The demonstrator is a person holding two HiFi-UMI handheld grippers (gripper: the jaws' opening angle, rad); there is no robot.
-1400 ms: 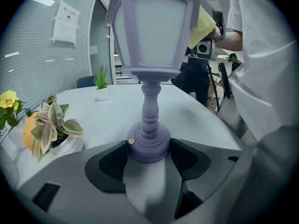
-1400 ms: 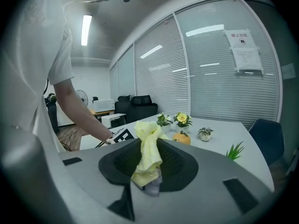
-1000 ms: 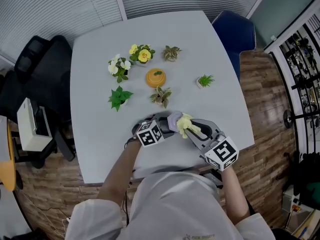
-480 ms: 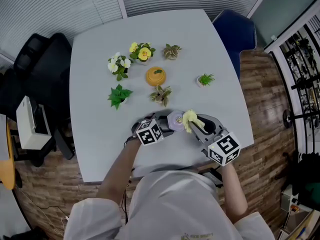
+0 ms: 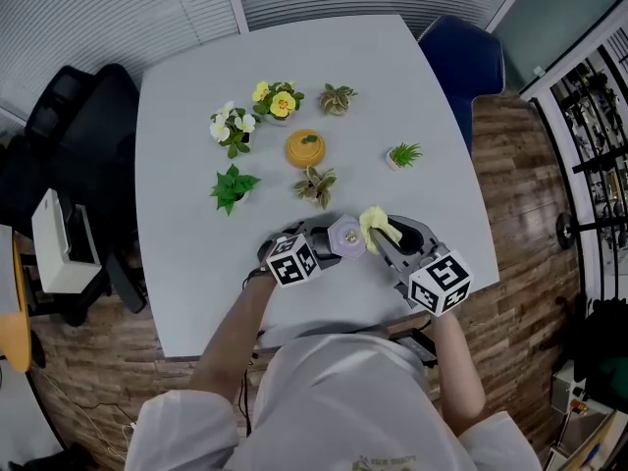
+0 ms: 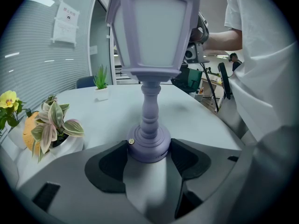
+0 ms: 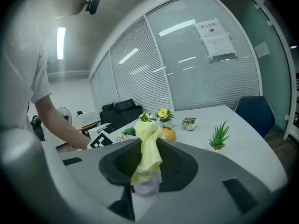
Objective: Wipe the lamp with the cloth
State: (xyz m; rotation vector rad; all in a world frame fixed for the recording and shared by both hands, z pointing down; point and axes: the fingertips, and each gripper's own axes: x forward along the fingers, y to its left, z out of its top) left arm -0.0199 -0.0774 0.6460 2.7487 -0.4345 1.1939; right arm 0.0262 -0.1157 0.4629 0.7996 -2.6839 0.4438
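A lilac lantern-shaped lamp (image 6: 150, 55) stands upright on the white table (image 5: 186, 253). My left gripper (image 6: 148, 149) is shut on the lamp's round base, its dark pads against both sides. From the head view I see the lamp's top (image 5: 346, 235) between the two grippers. My right gripper (image 7: 147, 168) is shut on a yellow cloth (image 7: 147, 149), which hangs bunched from its jaws. That cloth (image 5: 374, 226) lies against the lamp's right side. The left gripper (image 5: 312, 245) sits to the lamp's left, the right gripper (image 5: 385, 241) to its right.
Small potted plants stand farther back on the table: a variegated one (image 5: 316, 186), a green leafy one (image 5: 232, 190), yellow flowers (image 5: 279, 103), a spiky green one (image 5: 402, 156). An orange pot (image 5: 306, 149) sits among them. A blue chair (image 5: 461, 62) and black chair (image 5: 74, 126) flank the table.
My right gripper has swung up and to the right around the lamp, carrying the cloth along its side. The left gripper and lamp have stayed put.
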